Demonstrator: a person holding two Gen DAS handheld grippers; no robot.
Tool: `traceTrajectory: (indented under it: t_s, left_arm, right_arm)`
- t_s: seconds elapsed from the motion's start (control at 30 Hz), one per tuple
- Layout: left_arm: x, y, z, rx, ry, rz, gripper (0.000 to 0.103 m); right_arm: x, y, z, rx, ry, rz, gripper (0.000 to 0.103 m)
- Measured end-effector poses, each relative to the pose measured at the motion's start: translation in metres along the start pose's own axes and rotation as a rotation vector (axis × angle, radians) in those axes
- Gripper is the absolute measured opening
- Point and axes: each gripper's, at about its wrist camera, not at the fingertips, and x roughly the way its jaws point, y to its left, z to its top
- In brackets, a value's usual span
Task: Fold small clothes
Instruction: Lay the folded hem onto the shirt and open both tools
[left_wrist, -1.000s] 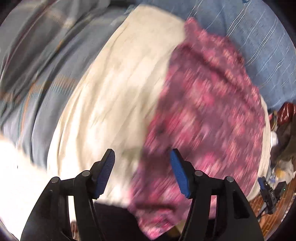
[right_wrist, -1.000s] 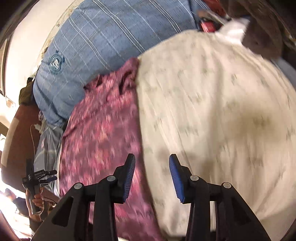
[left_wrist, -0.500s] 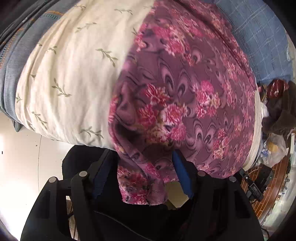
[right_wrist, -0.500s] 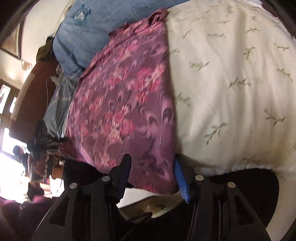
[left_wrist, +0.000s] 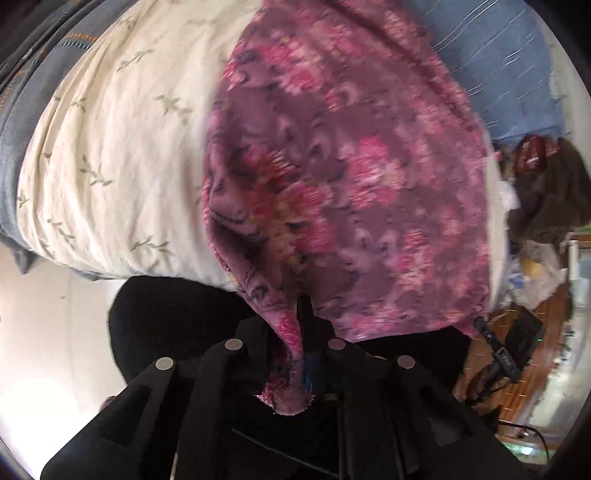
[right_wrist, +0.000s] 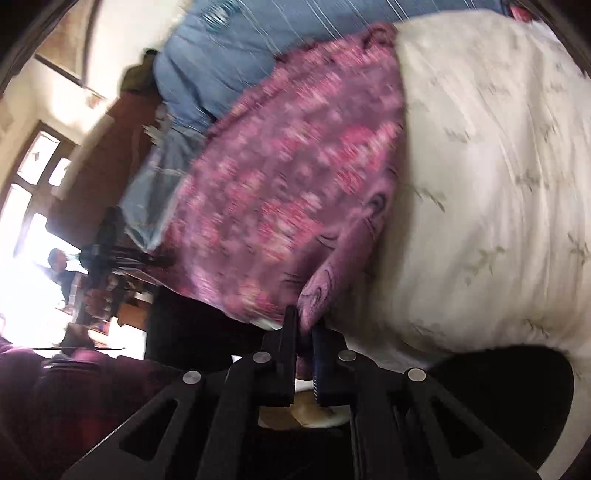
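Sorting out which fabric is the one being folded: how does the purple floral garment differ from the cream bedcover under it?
The purple floral garment is dark, with pink blossoms; the cream bedcover is pale, with sparse green sprigs. The garment is narrower and lies on top; the bedcover spreads well past it. The garment's near edge is pinched by the left gripper and right gripper; the bedcover is not gripped. Both reach the bed's near edge.
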Motion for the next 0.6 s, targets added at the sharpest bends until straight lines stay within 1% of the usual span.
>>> traceTrajectory:
  t_s: [0.13, 0.27, 0.33, 0.4, 0.5, 0.57, 0.6]
  left_arm:
    - [-0.024, -0.012, 0.018, -0.012, -0.073, -0.151, 0.01]
    - [-0.041, -0.019, 0.045, -0.019, -0.142, -0.234, 0.01]
    - [-0.046, -0.022, 0.059, -0.032, -0.173, -0.26, 0.01]
    - [-0.051, -0.027, 0.082, -0.055, -0.215, -0.295, 0.01]
    - [-0.056, -0.029, 0.114, -0.082, -0.276, -0.328, 0.01]
    - [-0.059, -0.034, 0.135, -0.087, -0.316, -0.327, 0.01]
    - [-0.06, -0.038, 0.15, -0.087, -0.338, -0.329, 0.01]
  right_arm:
    - [-0.013, 0.003, 0.018, 0.026, -0.1, 0.044, 0.006]
    - [-0.02, 0.002, 0.041, 0.062, -0.195, 0.071, 0.006]
    - [-0.026, -0.003, 0.058, 0.089, -0.25, 0.096, 0.006]
    - [-0.028, -0.006, 0.076, 0.11, -0.293, 0.109, 0.006]
    - [-0.027, -0.014, 0.115, 0.127, -0.355, 0.12, 0.006]
    - [-0.023, -0.018, 0.135, 0.124, -0.378, 0.108, 0.006]
    - [-0.017, -0.023, 0.152, 0.132, -0.388, 0.099, 0.006]
